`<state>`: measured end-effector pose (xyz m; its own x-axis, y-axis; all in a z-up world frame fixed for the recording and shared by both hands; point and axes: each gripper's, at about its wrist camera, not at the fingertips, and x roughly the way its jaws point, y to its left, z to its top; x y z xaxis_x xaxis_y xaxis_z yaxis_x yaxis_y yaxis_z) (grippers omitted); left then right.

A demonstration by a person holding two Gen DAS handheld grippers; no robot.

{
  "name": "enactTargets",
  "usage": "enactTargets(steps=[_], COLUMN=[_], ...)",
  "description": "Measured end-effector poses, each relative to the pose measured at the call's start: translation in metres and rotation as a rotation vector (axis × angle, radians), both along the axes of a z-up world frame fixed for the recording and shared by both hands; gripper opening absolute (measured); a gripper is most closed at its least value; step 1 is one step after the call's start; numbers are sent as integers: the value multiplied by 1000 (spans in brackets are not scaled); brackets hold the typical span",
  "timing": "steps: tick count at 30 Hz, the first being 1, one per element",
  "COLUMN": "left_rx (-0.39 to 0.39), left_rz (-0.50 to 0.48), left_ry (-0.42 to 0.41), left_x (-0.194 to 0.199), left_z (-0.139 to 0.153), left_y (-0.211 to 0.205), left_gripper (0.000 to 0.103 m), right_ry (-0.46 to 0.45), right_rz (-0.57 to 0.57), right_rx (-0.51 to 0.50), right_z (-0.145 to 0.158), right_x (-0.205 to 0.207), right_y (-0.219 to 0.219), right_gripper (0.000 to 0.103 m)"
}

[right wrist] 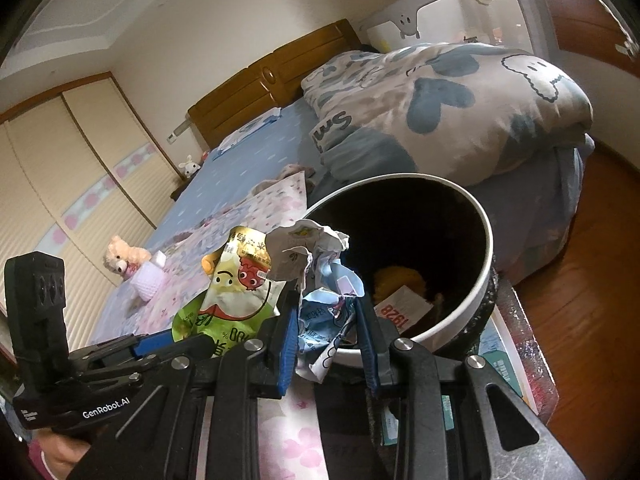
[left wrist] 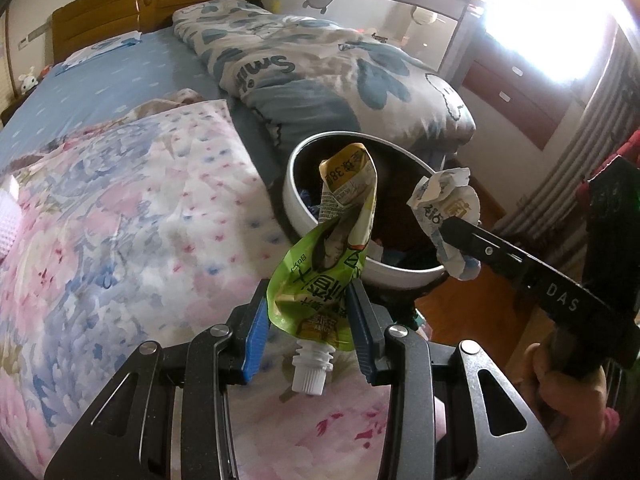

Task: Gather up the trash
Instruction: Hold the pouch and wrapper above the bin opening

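Bed: blue dotted bedsheet [left wrist: 120, 76] under a wooden headboard [left wrist: 152, 4] at the far end.
Near cover: pink and blue floral quilt [left wrist: 120, 220], spread across the near left.
Far right: folded grey-white duvet with blue hearts [left wrist: 320, 68].
Toys: beige teddy bear [right wrist: 120, 258] on the quilt; white rabbit figure [right wrist: 189, 166] beside the headboard.
Wall: cream sliding wardrobe doors [right wrist: 48, 184], left.
Floor: reddish wooden boards [right wrist: 580, 280], right.

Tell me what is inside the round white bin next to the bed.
In the white bin, a yellow lump and a white paper printed 1928 lie visible. The left wrist view shows bluish scraps. The dark depths and the part behind the held wrappers stay hidden.
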<state>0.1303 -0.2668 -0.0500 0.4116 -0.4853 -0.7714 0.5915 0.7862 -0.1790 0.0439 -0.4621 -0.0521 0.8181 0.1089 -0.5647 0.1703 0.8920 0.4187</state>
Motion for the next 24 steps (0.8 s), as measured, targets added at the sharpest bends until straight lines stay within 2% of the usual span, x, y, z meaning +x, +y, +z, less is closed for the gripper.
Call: enactTargets(steps=[24], left_rx=[7], left_rz=[-30], left_ry=[-7], left_x=[14], left_z=[6], left_y=[-35], left_gripper=[35], right_ry=[0], right_rz=[-25], right_rx=[-9], right_z=[4], right_x=[11], right_y=[-22], right_gripper=[28])
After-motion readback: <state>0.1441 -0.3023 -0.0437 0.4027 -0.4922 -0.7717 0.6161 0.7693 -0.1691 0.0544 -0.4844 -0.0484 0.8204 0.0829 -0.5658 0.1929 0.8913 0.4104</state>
